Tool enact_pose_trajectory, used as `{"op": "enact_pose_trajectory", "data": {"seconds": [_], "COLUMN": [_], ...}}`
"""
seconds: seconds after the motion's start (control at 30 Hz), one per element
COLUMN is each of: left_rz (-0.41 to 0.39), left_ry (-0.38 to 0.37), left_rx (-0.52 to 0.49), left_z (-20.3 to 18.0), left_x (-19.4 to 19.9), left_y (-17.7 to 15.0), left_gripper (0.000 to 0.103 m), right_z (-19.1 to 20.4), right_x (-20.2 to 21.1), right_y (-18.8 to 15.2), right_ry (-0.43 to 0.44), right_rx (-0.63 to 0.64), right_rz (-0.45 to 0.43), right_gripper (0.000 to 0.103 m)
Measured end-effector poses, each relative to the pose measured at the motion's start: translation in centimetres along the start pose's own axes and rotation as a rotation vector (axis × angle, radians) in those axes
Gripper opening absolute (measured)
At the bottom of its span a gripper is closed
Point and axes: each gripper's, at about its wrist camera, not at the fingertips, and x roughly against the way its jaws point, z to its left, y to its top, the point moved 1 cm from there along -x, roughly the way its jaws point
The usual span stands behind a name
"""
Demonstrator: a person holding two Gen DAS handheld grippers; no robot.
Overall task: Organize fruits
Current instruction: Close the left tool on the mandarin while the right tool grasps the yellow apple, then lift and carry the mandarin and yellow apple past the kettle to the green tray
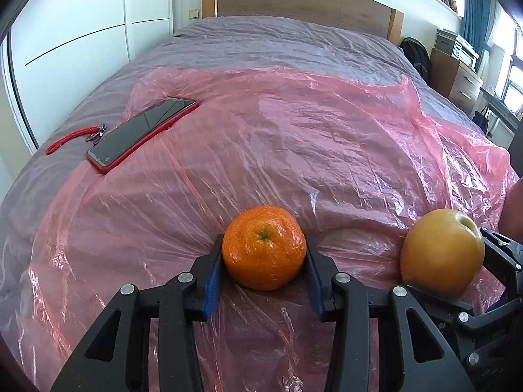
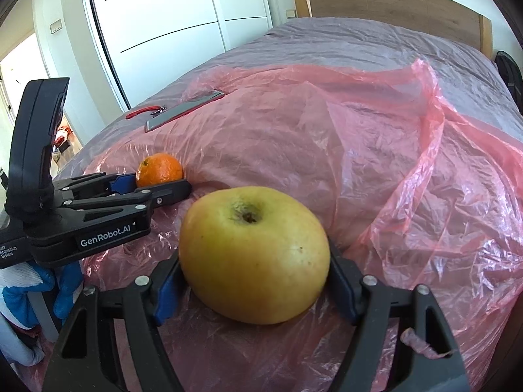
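Bed [image 1: 294,39] draped in pink plastic sheet [image 1: 294,137], ahead of both tools. Right gripper [image 2: 255,261] clamped on yellow apple [image 2: 255,254], sheet beneath. Left gripper [image 1: 264,254] clamped on orange [image 1: 264,248], just left of apple. Phone [image 1: 140,134] far ahead-left of left gripper; red lanyard [image 1: 70,140] beside it.

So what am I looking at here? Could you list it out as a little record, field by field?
Setting: bed covered by a pink plastic sheet
Left gripper: closed on an orange
Right gripper: closed on a yellow apple
Fruit position: both resting on the sheet, side by side, apart
Other items: phone in a red case with a red strap, far left
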Motion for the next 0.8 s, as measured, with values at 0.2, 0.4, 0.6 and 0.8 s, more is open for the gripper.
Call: {"op": "enact_pose_trajectory", "data": {"seconds": [0.2,0.4,0.6,0.8], "left_rz": [-0.009,-0.033,-0.042,-0.042], "left_ry": [-0.003,0.005,0.001,-0.025], "left_rx": [0.002,-0.004,-0.005,-0.005], "left_z": [0.0,-0.4,-1.0,-1.7], "left_x": [1.1,2.9,4.4,6.3], "left_y": [0.6,1.5,1.8,1.1], "left_gripper": [0.038,0.038,0.038,0.038], "right_z": [0.4,0.2,0.0,0.4], "right_x": [0.7,2.0,3.8,6.3], "right_y": [0.3,0.7,1.4,1.6], "right_ry": [0.013,0.013,0.008,0.003], "right_rx": [0.009,-0.004,-0.003,0.005], "right_rz": [0.006,-0.002,-0.017,-0.035], "right_gripper": [0.091,0.091,0.091,0.091]}}
